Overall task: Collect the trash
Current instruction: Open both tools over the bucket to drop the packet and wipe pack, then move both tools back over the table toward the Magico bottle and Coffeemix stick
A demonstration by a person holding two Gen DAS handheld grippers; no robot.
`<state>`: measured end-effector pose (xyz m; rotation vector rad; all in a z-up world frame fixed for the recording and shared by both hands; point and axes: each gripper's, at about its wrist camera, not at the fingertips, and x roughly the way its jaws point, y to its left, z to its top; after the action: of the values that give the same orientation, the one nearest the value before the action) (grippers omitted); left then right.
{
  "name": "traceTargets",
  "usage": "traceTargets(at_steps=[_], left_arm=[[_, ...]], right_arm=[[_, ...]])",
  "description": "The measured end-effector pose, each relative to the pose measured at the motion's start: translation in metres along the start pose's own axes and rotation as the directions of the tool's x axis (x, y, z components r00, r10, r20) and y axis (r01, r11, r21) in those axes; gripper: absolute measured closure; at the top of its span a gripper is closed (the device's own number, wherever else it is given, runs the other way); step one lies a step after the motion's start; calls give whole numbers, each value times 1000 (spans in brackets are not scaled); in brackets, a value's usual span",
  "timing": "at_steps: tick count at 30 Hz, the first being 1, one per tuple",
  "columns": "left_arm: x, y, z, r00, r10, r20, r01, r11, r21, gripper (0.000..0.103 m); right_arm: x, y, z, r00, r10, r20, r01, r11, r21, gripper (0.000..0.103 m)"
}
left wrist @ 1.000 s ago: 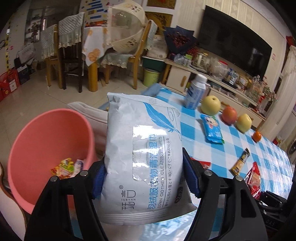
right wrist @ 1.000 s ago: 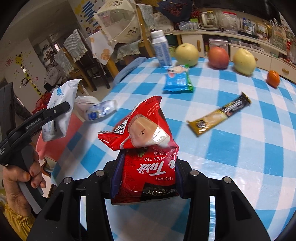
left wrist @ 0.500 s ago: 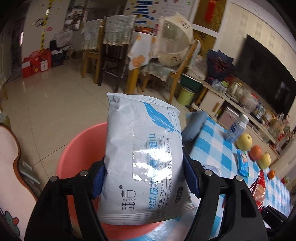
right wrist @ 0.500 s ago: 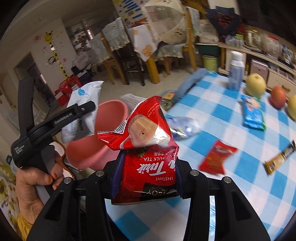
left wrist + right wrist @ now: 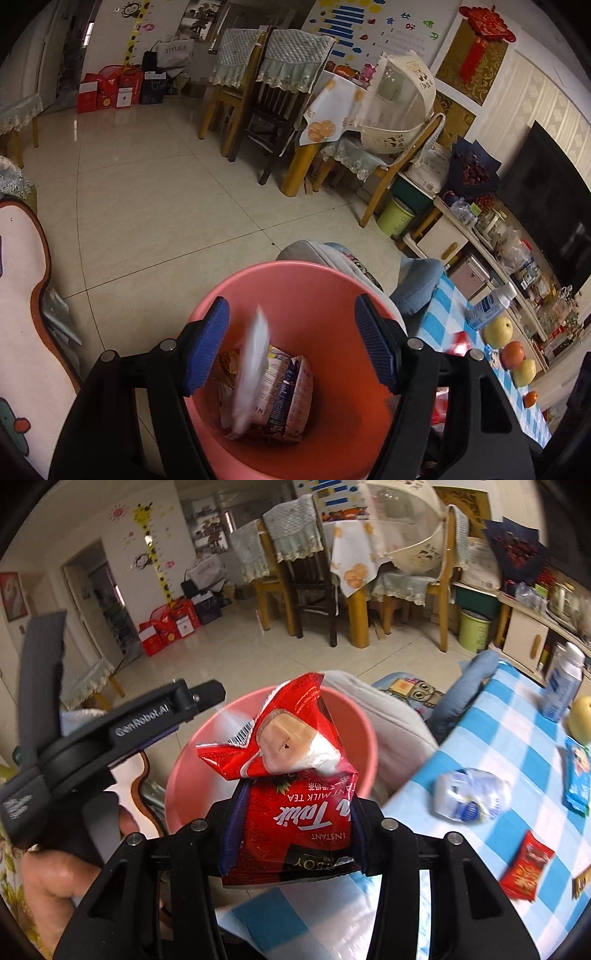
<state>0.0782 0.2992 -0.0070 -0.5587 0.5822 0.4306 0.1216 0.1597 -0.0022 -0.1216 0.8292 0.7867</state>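
Observation:
A pink bin (image 5: 314,280) stands on the floor beside the table. My left gripper (image 5: 291,306) hangs open over its mouth. A white wipes pack (image 5: 253,365), blurred and edge-on, is dropping free between the blue pads (image 5: 207,347) onto crumpled wrappers (image 5: 291,387) at the bottom. In the right wrist view my right gripper (image 5: 295,805) is shut on a red instant milk tea packet (image 5: 291,746), held near the table's edge just short of the pink bin (image 5: 354,716). The left gripper (image 5: 199,698), held by a hand (image 5: 48,886), reaches over the bin from the left.
The blue-and-white checked table (image 5: 498,746) carries a crushed plastic bottle (image 5: 469,801), a small red packet (image 5: 526,864), a blue packet (image 5: 578,779), a white bottle (image 5: 561,686) and fruit (image 5: 498,328). A grey padded seat (image 5: 391,723) sits behind the bin. Dining chairs (image 5: 273,103) stand across the tiled floor.
The left gripper moved over the bin and let go of the wipes pack, which is falling in. The right gripper carried the red packet left, from over the table towards the bin.

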Motion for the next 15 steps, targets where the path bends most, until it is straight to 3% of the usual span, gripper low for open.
traceTargets(at_steps=[1, 3, 6, 7, 12, 15], left_arm=[[2, 0, -1, 1000, 0, -4, 0, 1000, -3, 32], [3, -1, -1, 1000, -4, -4, 4, 1000, -8, 32], [2, -4, -1, 1000, 9, 25, -9, 1000, 9, 23], [1, -6, -1, 999, 15, 36, -16, 1000, 19, 17], [1, -17, -8, 998, 17, 56, -21, 997, 74, 14], [1, -25, -11, 997, -29, 71, 22, 995, 95, 13]], right_arm=[[9, 4, -1, 1000, -9, -21, 9, 1000, -5, 52], [18, 4, -3, 999, -25, -33, 25, 1000, 6, 37], [11, 1, -11, 999, -43, 17, 42, 999, 29, 15], [6, -2, -14, 997, -64, 40, 63, 998, 31, 13], [-12, -10, -25, 986, -141, 91, 140, 990, 18, 13], [-20, -11, -34, 977, -185, 108, 188, 982, -22, 13]])
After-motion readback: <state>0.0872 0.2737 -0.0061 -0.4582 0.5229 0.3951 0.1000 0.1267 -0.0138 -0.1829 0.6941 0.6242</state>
